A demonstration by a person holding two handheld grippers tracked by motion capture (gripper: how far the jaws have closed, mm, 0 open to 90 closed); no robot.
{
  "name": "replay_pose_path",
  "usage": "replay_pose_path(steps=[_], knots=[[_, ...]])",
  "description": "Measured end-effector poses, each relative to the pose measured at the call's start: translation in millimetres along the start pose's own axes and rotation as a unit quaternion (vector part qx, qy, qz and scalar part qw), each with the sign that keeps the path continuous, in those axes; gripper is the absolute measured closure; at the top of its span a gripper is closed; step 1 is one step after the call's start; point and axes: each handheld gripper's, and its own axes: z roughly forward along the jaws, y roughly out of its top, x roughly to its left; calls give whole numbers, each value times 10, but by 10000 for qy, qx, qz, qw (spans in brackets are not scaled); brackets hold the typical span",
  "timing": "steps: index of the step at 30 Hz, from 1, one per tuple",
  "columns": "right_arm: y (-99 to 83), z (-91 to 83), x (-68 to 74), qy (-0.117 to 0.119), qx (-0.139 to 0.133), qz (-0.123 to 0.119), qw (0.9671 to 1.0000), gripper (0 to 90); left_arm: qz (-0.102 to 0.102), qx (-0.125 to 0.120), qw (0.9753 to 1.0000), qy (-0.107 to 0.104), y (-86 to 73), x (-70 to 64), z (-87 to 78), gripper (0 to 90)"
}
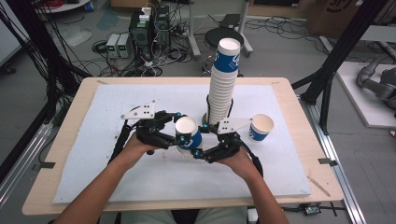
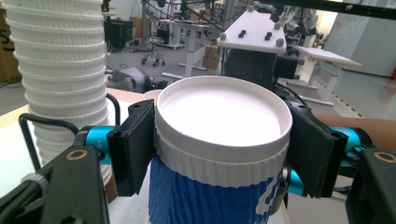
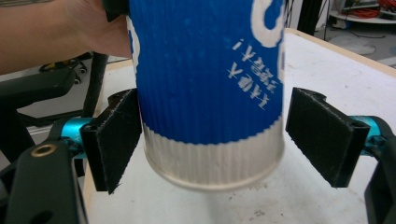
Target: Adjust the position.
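A blue paper cup [image 1: 188,134] with a white rim is held off the white mat between both grippers. My left gripper [image 1: 180,132] is shut on the cup [image 2: 219,140], its pads [image 2: 133,144] pressing just under the rim. My right gripper [image 1: 201,140] is open around the cup's lower part [image 3: 210,107]. There its left pad [image 3: 114,140] sits at the cup's wall, while the right pad [image 3: 322,140] stands clear of it. A tall stack of the same cups [image 1: 223,79] rises just behind, also close on the left in the left gripper view [image 2: 60,70].
A single upright cup [image 1: 260,127] stands on the white mat [image 1: 116,172] to the right of my right hand. A black wire holder [image 2: 28,123] rings the base of the stack. Beyond the table are computers, cables and a stool on the floor.
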Motion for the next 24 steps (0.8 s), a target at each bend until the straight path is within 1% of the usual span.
replay_pose_path(steps=[1, 2, 4, 6, 10, 13, 16, 17, 18, 19, 20, 21, 22, 23, 24], knots=[[0, 6, 7, -4, 3, 16, 10000, 187, -18, -24, 10000, -11, 2, -6, 8, 298], [-2, 17, 6, 26, 7, -33, 10000, 186, -14, -43, 10000, -35, 2, -6, 14, 298], [-4, 19, 10, 23, 18, -17, 10000, 185, -12, -47, 10000, -41, 1, -7, 19, 298], [-7, 20, 9, 38, 34, -55, 10000, 191, 8, -42, 10000, -61, 3, -9, 18, 299], [3, -3, 17, 30, 40, -122, 9999, 236, 10, -85, 9999, -68, 9, -14, 8, 302], [12, -20, 23, 5, 97, -206, 9997, 272, 22, -69, 9999, -75, 11, -18, 5, 305], [16, -31, 35, -4, 137, -233, 9996, 286, 45, -10, 9999, -109, 9, -19, 8, 305], [18, -35, 33, -27, 179, -287, 9994, 293, 33, 43, 9999, -118, 3, -16, 7, 305], [28, -42, 35, -23, 334, -346, 9988, 308, 18, 98, 9999, -126, -1, -13, 8, 303], [28, -42, 35, -23, 334, -346, 9988, 308, 4, 147, 9998, -122, -4, -13, 7, 303], [42, -45, 35, -1, 503, -378, 9980, 313, -16, 208, 9997, -120, -10, -17, 9, 299], [50, -49, 32, -4, 582, -424, 9974, 313, -17, 242, 9996, -115, -12, -22, 11, 291], [62, -49, 37, 31, 674, -424, 9968, 313, -52, 431, 9990, -49, -17, -40, 19, 236], [75, -52, 38, 37, 763, -456, 9960, 313, -129, 542, 9984, -25, -22, -41, 23, 168], [90, -58, 36, 60, 888, -486, 9948, 313, -129, 542, 9984, -25, -22, -41, 23, 147]])
